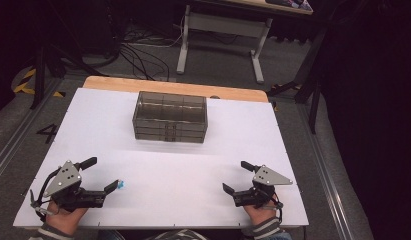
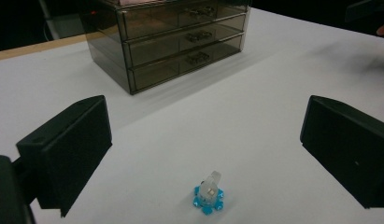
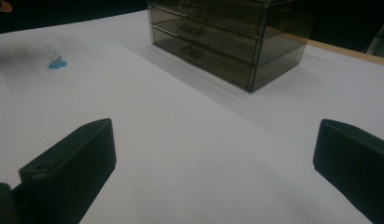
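While the small blue-based toy [image 2: 208, 194] stands upright on the white surface [image 1: 158, 185], it is framed by the spread, released fingers of the left gripper [image 1: 104, 175], untouched. The right gripper [image 1: 235, 176] is kept well apart, its fingers released too. Farther back a smoky drawer box [image 1: 170, 116] is seen, and beyond it dark floor, cables [image 1: 138, 52] and a desk frame [image 1: 220, 30].

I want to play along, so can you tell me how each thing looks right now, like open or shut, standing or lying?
Drawer box: upright on the table, all three drawers shut.
Small blue toy: standing on the table, not held.
Left gripper: fingers open, toy just in front.
Right gripper: fingers open, nothing between them.
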A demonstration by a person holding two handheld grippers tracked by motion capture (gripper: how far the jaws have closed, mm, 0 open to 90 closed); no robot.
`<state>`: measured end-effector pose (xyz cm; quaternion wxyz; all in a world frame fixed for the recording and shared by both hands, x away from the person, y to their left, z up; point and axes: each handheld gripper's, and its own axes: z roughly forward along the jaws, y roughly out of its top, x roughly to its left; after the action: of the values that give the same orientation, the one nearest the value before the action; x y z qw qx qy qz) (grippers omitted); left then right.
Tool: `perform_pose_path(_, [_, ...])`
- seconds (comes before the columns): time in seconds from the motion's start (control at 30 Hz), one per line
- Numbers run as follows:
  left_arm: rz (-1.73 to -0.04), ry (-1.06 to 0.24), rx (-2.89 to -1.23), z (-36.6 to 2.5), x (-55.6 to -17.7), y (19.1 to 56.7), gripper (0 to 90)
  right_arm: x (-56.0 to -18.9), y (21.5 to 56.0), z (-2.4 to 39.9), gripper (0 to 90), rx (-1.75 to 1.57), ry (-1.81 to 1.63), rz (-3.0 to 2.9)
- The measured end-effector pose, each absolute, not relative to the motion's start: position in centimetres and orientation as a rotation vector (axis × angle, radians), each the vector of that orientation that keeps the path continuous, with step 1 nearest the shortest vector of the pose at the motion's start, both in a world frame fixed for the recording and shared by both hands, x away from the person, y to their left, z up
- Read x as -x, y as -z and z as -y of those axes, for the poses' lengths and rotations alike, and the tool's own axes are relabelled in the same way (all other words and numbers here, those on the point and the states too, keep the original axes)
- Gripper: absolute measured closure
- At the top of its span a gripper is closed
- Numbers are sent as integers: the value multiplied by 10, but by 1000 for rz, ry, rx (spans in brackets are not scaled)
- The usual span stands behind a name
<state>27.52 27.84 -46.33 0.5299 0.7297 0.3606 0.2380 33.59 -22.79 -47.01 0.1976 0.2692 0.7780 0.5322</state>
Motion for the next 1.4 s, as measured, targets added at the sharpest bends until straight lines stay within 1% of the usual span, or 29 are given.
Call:
perform_pose_path(0.23, [-864,-573,-1751,-278,-274,463,27,-336,472,225,7,-754,-1488,-2207])
perform_pose_path(0.4, [-870,-541,-1784,-278,-274,461,36,-337,472,225,11,-759,-1496,-2211])
perform_pose_path(0.73, [-853,-530,-1765,-279,-274,460,35,-337,473,225,16,-760,-1488,-2222])
perform_pose_path(1.03, [-847,-542,-1783,-277,-273,461,40,-338,471,223,46,-768,-1469,-2258])
perform_pose_path(1.3, [-846,-533,-1778,-278,-273,460,40,-341,465,216,56,-772,-1467,-2271])
perform_pose_path(1.4, [-850,-534,-1772,-278,-273,460,40,-346,461,206,60,-794,-1458,-2321])
